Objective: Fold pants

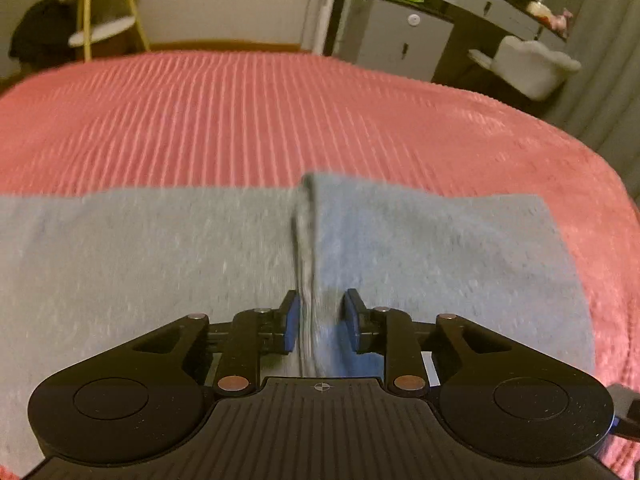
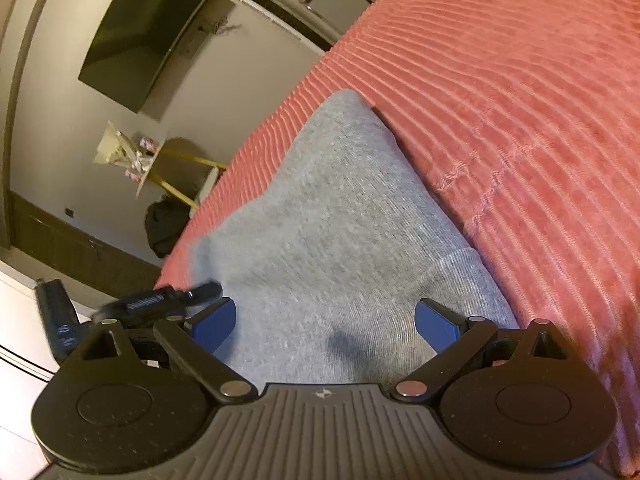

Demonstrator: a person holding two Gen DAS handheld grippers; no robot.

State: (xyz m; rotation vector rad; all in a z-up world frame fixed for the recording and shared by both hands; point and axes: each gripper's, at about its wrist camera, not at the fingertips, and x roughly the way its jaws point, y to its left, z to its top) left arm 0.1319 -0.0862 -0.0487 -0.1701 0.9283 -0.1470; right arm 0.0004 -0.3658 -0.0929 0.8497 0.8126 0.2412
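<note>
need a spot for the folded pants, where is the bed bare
The pink ribbed bedspread lies bare beyond the grey pants' far edge, up to the bed's far side. The near part is covered by the pants, with the left hand-held gripper over their raised crease.

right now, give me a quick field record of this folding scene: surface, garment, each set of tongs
surface: coral-pink ribbed bedspread on a bed
garment: light grey knit pants, lying flat on the bedspread, with a raised ridge of fabric running away from the camera
left tongs: blue pads narrowly apart, straddling the ridge; contact with the cloth unclear through blur
right tongs: wide open above the grey pants, holding nothing
fold status: not finished
</note>
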